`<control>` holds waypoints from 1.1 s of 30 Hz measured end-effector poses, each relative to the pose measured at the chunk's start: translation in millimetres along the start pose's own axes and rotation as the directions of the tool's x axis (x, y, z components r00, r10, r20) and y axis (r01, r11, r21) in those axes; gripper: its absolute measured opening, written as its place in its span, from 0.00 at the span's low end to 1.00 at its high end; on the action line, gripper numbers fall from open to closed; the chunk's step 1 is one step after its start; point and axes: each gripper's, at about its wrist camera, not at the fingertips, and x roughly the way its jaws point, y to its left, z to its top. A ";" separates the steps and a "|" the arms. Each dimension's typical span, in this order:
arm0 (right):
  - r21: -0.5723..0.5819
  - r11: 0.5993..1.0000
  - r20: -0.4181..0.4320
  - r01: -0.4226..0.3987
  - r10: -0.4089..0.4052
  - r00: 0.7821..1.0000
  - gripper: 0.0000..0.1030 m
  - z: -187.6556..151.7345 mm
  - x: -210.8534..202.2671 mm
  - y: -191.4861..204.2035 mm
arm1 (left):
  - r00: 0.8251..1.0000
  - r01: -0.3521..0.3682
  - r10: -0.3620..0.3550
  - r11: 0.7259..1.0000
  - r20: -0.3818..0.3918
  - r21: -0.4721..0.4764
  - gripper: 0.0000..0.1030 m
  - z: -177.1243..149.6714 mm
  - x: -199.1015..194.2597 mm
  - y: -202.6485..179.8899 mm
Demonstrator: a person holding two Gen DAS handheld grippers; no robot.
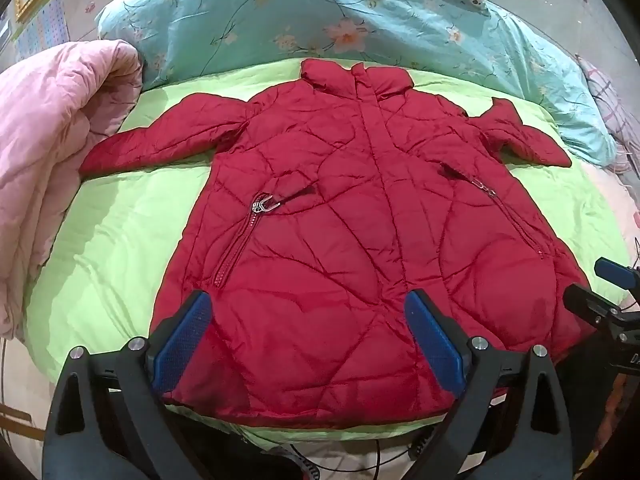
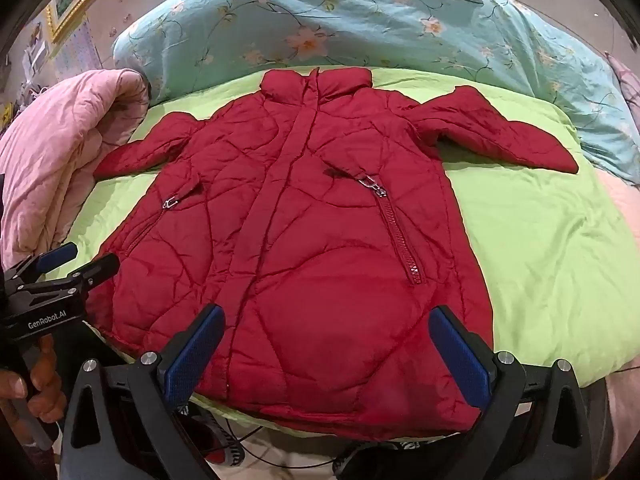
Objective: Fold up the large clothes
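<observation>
Green sheet (image 1: 120, 240) covered the bed, and the jacket (image 1: 340, 220) lay flat on it, front up, sleeves spread, ready for folding. You held your left gripper (image 1: 308, 336) and right gripper (image 2: 326, 350) wide and empty, above the near hem.

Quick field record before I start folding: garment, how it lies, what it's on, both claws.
garment: red quilted coat, front closed
pose: flat, front up, collar far, both sleeves spread
surface: green sheet
nearby: pink quilt beside one sleeve; floral quilt beyond collar
left claw: open, above hem, holding nothing
right claw: open, above hem, holding nothing
</observation>
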 end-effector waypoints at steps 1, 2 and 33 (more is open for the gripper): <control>0.000 1.000 0.000 -0.001 0.001 1.000 0.99 0.3 0.2 0.1 | 1.000 0.000 0.000 1.000 0.000 0.000 0.95 0.1 -0.3 -0.5; 0.000 1.000 0.000 -0.002 0.002 1.000 0.99 0.1 0.2 0.3 | 1.000 0.000 0.000 1.000 0.002 -0.002 0.95 0.2 -0.8 -0.9; -0.006 1.000 0.002 -0.008 0.008 1.000 0.99 0.7 -2.3 5.0 | 1.000 0.007 -0.007 1.000 0.009 -0.002 0.95 2.9 -3.3 0.9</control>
